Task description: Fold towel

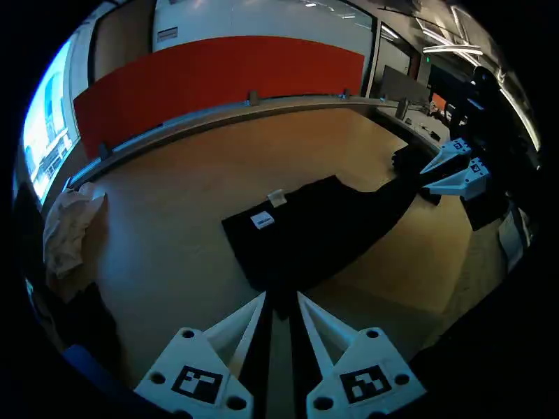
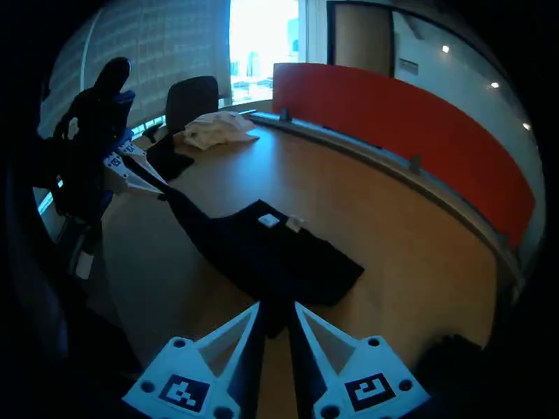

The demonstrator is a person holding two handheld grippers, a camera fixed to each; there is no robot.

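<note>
Black towel (image 1: 314,223), nearest the cameras, is clamped at two corners: the left tool (image 1: 282,299) grips one at lower centre of its view, the right tool (image 2: 276,306) another, likely to keep the lifted edge taut for folding. Beyond, its body lies mid-frame on the wooden surface (image 1: 175,202); farther, a pale cloth (image 1: 70,223) at left, then a red partition (image 1: 223,77).

Wooden table (image 1: 175,209) carries a black towel (image 1: 314,230) and pale cloth heap (image 1: 70,230).
</note>
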